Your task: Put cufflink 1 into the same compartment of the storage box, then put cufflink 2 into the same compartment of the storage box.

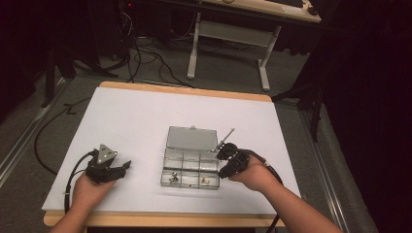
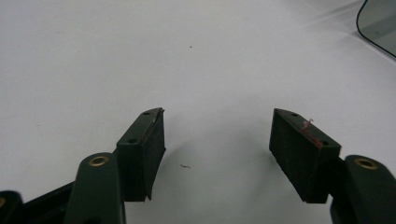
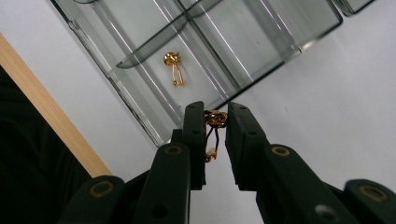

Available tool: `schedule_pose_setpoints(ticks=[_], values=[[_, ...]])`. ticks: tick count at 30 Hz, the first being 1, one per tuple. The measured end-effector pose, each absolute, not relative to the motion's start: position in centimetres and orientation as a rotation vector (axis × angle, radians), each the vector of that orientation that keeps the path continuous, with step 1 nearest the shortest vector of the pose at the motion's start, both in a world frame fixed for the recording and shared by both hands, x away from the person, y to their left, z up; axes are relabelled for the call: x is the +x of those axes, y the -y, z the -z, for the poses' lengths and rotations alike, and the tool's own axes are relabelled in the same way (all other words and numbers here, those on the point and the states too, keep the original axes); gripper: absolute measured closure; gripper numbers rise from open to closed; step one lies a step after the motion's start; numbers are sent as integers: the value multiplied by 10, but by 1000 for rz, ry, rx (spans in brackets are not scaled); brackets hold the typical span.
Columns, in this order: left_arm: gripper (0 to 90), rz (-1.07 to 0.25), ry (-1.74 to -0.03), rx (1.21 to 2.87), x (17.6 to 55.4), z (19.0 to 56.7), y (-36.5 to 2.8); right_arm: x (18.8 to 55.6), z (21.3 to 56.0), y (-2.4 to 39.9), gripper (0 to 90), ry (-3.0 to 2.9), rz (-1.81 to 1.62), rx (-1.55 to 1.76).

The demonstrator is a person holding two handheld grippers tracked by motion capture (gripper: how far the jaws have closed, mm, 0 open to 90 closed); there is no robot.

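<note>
One small gold earring point(image 3: 215, 122) sits pinched between the nearly closed jaws of the right gripper point(image 3: 215, 116), just off the clear plastic compartment box point(image 3: 299, 42) – a slack grip could drop it. The left gripper point(image 2: 217, 135) gapes empty over bare white table point(image 2: 93, 56) – ample room.

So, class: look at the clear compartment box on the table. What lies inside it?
In the clear compartment box, one gold earring lies in a near compartment. The high view shows small items in both near corner compartments. A matching earring is outside, pinched in the right gripper.
</note>
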State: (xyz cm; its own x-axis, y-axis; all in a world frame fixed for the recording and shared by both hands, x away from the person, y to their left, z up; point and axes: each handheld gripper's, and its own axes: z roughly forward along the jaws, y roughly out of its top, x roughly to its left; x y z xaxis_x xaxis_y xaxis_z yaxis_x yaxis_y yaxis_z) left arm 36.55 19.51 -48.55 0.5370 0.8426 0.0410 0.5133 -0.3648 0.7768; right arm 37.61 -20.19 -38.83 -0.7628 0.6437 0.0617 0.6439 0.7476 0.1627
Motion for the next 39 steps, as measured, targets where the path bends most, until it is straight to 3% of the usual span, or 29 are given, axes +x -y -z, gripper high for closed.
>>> schedule_pose_setpoints(ticks=[18, 39], values=[[363, -567, -1096, 2035, 366, 486, -195, 380, 391, 171, 790, 2953, 283, -999], [363, -580, -1089, 2019, 364, 485, -197, 391, 412, 165, 790, 2961, 237, -991]])
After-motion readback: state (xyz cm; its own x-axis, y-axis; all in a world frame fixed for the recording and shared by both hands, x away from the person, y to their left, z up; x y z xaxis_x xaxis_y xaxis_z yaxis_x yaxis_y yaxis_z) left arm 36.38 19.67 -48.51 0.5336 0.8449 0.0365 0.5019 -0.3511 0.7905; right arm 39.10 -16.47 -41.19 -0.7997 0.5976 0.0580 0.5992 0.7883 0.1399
